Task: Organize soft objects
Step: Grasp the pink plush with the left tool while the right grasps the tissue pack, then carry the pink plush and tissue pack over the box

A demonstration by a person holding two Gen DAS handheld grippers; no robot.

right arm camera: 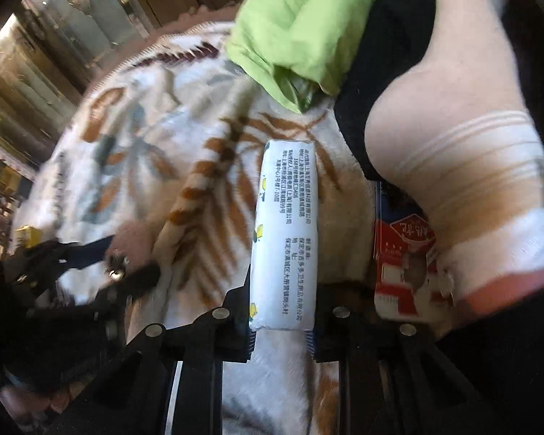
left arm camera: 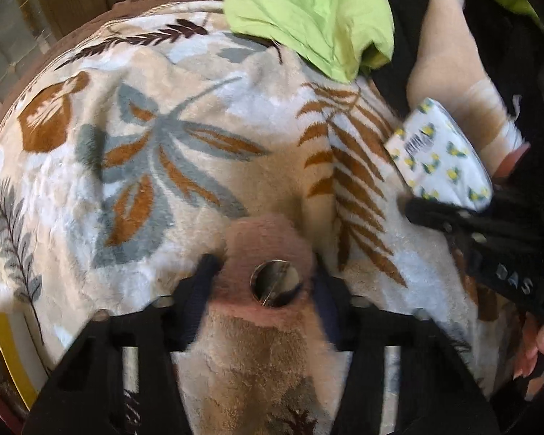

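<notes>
My left gripper (left arm camera: 264, 275) is shut on a pink fluffy pom-pom (left arm camera: 268, 243) with a round metal clasp, just above a plush leaf-print blanket (left arm camera: 170, 137). The right wrist view shows the same pom-pom (right arm camera: 134, 237) in the left gripper (right arm camera: 125, 261) at the left. My right gripper (right arm camera: 281, 330) is shut on a white tissue pack (right arm camera: 284, 232) with lemon print and small black text. The left wrist view has that tissue pack (left arm camera: 442, 152) at the right, held by the right gripper (left arm camera: 449, 217).
A person's foot in a white and tan sock (right arm camera: 460, 137) rests at the right, over black cloth. A crumpled green cloth (left arm camera: 308, 11) lies at the blanket's far edge. A red and white packet (right arm camera: 404, 268) sits beside the foot. Wooden panels (right arm camera: 91, 36) stand behind.
</notes>
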